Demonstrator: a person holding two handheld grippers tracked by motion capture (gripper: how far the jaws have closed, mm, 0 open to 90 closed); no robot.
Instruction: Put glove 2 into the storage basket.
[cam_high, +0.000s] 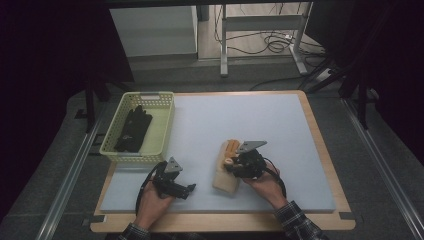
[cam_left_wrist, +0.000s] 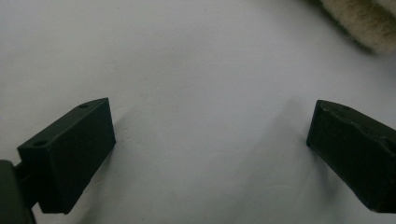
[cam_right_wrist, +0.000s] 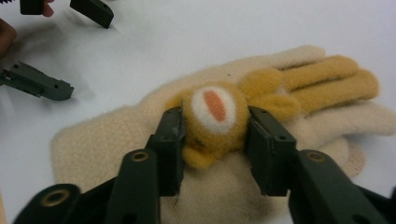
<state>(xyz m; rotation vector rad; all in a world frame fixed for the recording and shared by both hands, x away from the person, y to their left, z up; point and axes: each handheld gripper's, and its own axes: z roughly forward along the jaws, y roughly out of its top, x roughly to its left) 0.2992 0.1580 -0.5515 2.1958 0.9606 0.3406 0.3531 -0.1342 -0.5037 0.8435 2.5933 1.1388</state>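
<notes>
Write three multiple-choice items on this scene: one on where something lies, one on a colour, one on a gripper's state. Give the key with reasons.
1. Where do the black gloves lie?
A. in the yellow basket
B. on the blue mat
C. under the left gripper

2. What colour is the oval at the middle of the white patch on the fuzzy mitten?
A. green
B. orange
C. black

3. How do the jaws of the right gripper stand?
A. wide open over bare mat
B. shut on the black gloves
C. closed on the mitten's thick round end

Key: 1 A, the high view shows the dark gloves inside the basket at the mat's left edge. 2 B, the right gripper view shows an orange oval ringed in white. 3 C, both jaws press the round tan end from either side.
</notes>
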